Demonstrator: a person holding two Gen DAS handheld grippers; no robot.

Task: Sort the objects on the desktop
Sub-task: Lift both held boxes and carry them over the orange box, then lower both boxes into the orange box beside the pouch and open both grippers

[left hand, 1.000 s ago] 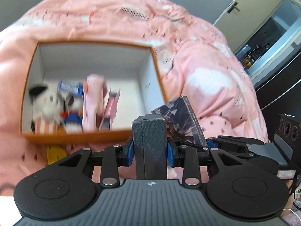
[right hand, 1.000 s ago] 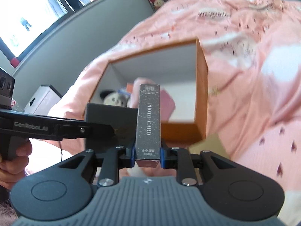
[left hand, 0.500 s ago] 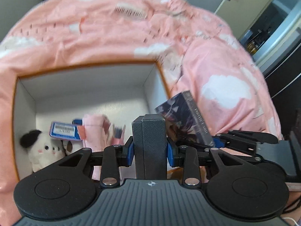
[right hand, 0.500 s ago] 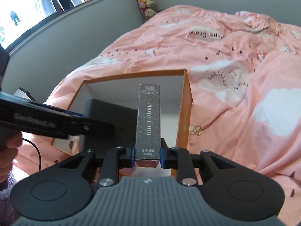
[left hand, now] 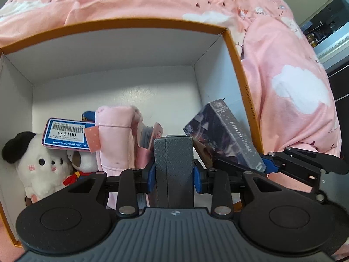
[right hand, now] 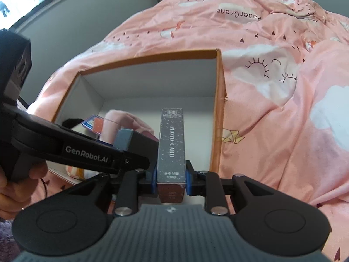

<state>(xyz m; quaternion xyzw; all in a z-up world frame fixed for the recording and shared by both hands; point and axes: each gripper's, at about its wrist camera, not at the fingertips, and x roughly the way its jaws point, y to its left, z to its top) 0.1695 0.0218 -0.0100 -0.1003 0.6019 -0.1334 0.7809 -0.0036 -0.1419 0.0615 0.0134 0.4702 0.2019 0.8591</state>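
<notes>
The sorting looks well advanced: the orange-rimmed cardboard box with white inside walls [left hand: 234, 50] on the pink cloud-print bedding [left hand: 294, 72] already holds a white plush dog with a black ear [left hand: 39, 163], a folded pink cloth pouch [left hand: 115, 139] and a blue-and-white price tag [left hand: 65, 135]; two items are not yet set down, both poised over the open box. The left gripper [left hand: 173, 170] has its pads clamped on a dark grey textured case [left hand: 173, 163]; the right gripper [right hand: 171, 180] is clamped on a slim dark "PHOTO CARD" box [right hand: 171, 144]. The left wrist view alone shows the plush and tag clearly; the right wrist view alone shows the card box's lettering and the person's hand [right hand: 13, 187] on the left handle.
</notes>
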